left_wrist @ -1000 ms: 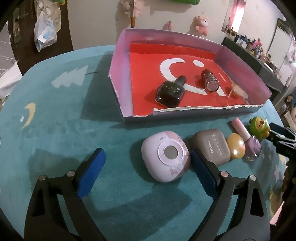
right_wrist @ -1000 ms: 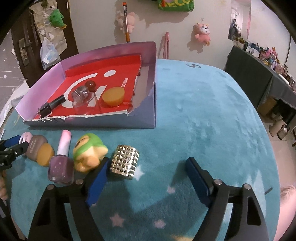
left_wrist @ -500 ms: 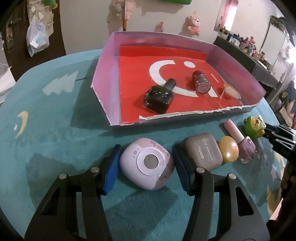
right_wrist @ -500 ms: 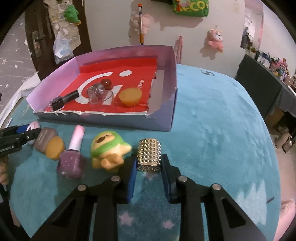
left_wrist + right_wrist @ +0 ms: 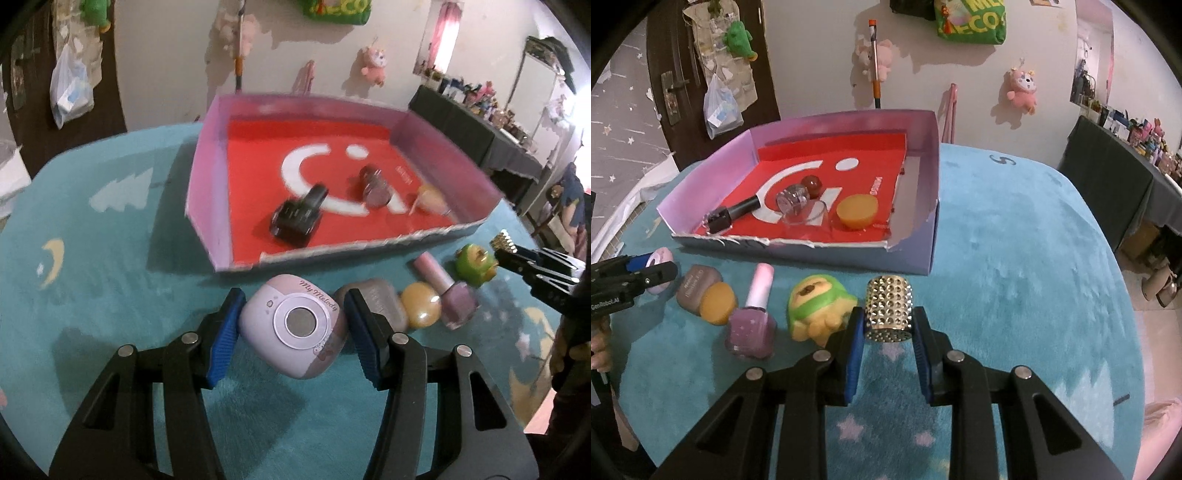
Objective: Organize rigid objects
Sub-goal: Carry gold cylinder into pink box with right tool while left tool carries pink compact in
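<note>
Now both our grippers have closed within the last second: the left gripper (image 5: 293,328) went from spread wide around the pink case (image 5: 293,326) to pinching it by its sides, and the right gripper (image 5: 888,330) went from jaws apart beside the studded cylinder (image 5: 889,314) to clamping it between the blue pads (image 5: 854,350). The left view is blurred and the case looks tilted up off the rug (image 5: 110,295), so we judge it is already being lifted; whether the cylinder has left the rug we cannot tell. That gives us two pieces in hand, ready to go into the box (image 5: 932,236) ahead of both jaws.

The case is a rounded pale-pink square with a grey disc in a white ring and script lettering. The cylinder is short, metallic, covered in rows of studs, upright between the pads.
</note>
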`<action>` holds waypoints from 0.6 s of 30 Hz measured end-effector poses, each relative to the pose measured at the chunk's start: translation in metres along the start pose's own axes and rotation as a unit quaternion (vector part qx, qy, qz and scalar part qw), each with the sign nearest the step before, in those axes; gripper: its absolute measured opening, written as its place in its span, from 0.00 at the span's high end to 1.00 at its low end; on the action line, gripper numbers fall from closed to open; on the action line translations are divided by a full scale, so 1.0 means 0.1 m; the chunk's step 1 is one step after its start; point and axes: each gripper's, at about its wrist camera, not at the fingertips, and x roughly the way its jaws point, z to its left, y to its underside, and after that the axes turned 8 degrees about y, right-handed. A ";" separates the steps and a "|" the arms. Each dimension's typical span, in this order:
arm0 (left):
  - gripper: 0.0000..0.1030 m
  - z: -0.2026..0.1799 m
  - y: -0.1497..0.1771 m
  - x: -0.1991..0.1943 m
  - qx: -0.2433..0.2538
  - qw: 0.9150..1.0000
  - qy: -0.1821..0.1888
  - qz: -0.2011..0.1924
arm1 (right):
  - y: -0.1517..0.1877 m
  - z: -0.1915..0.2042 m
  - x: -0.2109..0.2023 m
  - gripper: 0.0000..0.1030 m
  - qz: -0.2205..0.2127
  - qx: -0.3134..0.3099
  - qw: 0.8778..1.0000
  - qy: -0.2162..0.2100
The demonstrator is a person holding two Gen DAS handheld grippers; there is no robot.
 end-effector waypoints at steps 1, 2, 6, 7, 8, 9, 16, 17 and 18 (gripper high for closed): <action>0.48 -0.03 -0.05 -0.04 0.005 1.000 0.004 -0.006 | -0.02 -0.01 -0.03 0.73 -0.005 0.001 1.000 -0.003; 0.48 -0.06 -0.11 -0.06 0.011 1.000 0.007 -0.010 | -0.05 -0.01 -0.08 0.73 -0.013 0.002 1.000 -0.009; 0.48 -0.20 -0.42 -0.05 0.038 0.999 0.031 -0.019 | -0.26 0.01 -0.21 0.73 -0.039 -0.004 0.999 -0.026; 0.48 -0.23 -0.53 0.00 0.045 0.998 0.037 -0.018 | -0.33 0.03 -0.23 0.73 -0.046 -0.009 0.998 -0.029; 0.48 -0.25 -0.60 0.05 0.048 0.998 0.043 -0.016 | -0.42 0.05 -0.22 0.73 -0.050 -0.014 0.998 -0.033; 0.48 -0.28 -0.70 0.13 0.054 0.997 0.048 -0.009 | -0.49 0.08 -0.21 0.73 -0.051 -0.019 0.998 -0.039; 0.48 -0.31 -1.27 0.76 0.076 0.995 0.057 0.038 | -1.04 0.36 0.18 0.73 -0.020 -0.065 0.996 -0.064; 0.48 -0.30 -1.32 0.84 0.078 0.994 0.057 0.045 | -1.09 0.40 0.24 0.73 -0.013 -0.070 0.995 -0.063; 0.48 -0.29 -1.36 0.91 0.077 0.994 0.054 0.051 | -1.16 0.43 0.35 0.73 -0.003 -0.077 0.995 -0.059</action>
